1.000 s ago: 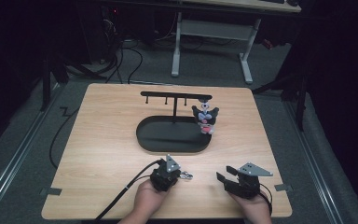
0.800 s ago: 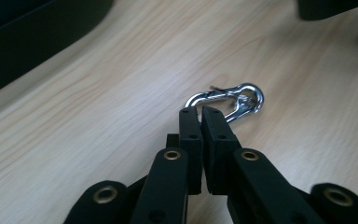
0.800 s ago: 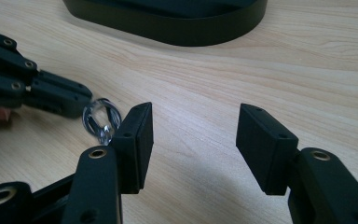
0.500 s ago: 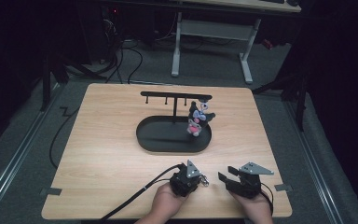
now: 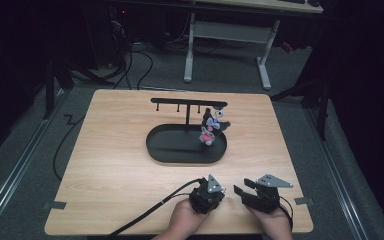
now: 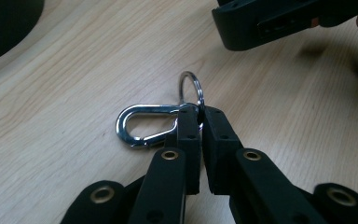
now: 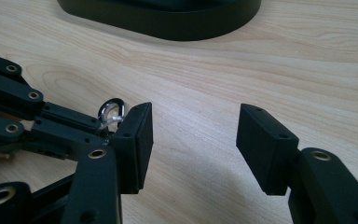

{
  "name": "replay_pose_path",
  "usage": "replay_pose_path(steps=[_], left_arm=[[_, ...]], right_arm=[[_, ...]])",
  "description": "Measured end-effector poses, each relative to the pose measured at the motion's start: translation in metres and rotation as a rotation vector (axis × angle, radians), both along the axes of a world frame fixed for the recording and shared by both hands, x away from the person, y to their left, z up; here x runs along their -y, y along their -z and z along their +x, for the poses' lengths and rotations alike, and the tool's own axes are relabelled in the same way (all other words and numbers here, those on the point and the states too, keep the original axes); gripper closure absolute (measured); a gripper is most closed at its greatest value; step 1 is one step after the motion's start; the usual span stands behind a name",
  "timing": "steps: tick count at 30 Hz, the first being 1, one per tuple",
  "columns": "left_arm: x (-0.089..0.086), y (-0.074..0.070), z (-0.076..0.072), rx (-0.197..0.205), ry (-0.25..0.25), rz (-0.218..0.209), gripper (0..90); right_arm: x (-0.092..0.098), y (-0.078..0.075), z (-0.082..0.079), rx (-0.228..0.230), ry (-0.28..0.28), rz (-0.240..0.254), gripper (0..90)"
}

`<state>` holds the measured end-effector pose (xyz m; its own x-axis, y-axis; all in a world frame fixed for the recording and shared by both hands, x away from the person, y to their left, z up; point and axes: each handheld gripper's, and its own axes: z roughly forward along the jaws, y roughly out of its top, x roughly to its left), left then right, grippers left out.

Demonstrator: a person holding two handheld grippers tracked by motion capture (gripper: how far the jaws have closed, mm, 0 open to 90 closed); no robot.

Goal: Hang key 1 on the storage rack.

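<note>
Your left gripper (image 6: 200,122) is pinched tight on the split ring (image 6: 190,88) of a small keychain, right where the ring joins the silver carabiner clip (image 6: 145,126), which lies on the tabletop (image 6: 51,93) near its front edge, just beside your right gripper (image 7: 193,142). That right gripper has its jaws spread with nothing between them, facing the clip from the side. Judging by its look, this hardware is light, stiff and polished, so it will likely slip or swivel in the pads rather than bend; the ring is thin wire and pivots freely on the clip. If you want the clip under control, take it across its flat long sides, away from the spring gate, while the ring is held steady. Farther back stands the black oval tray (image 5: 165,150) with its hook rack (image 5: 187,102), where a small plush charm (image 5: 211,127) hangs.
</note>
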<state>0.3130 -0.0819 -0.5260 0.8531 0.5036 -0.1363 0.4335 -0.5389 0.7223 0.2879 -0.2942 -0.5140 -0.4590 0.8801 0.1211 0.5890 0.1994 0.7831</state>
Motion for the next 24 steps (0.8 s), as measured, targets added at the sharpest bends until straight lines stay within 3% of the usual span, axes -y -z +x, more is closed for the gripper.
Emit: replay_pose_path(steps=[8, 13, 18, 24], left_arm=[[0.02, 0.001, 0.006, -0.01, 0.006, -0.013, 85.9], [0.016, -0.001, 0.0, -0.001, 0.027, -0.021, 76.6], [-0.012, -0.006, -0.005, 0.04, 0.015, -0.028, 72.4], [-0.075, -0.006, -0.002, 0.091, -0.073, 0.008, 68.6]], right_arm=[[0.003, -0.001, 0.001, -0.003, 0.015, 0.008, 46.5], [0.004, 0.0, 0.001, -0.003, 0.015, 0.005, 46.4], [0.005, 0.001, 0.002, -0.021, 0.021, 0.017, 46.6], [0.004, 0.002, 0.0, -0.06, 0.019, 0.056, 47.8]])
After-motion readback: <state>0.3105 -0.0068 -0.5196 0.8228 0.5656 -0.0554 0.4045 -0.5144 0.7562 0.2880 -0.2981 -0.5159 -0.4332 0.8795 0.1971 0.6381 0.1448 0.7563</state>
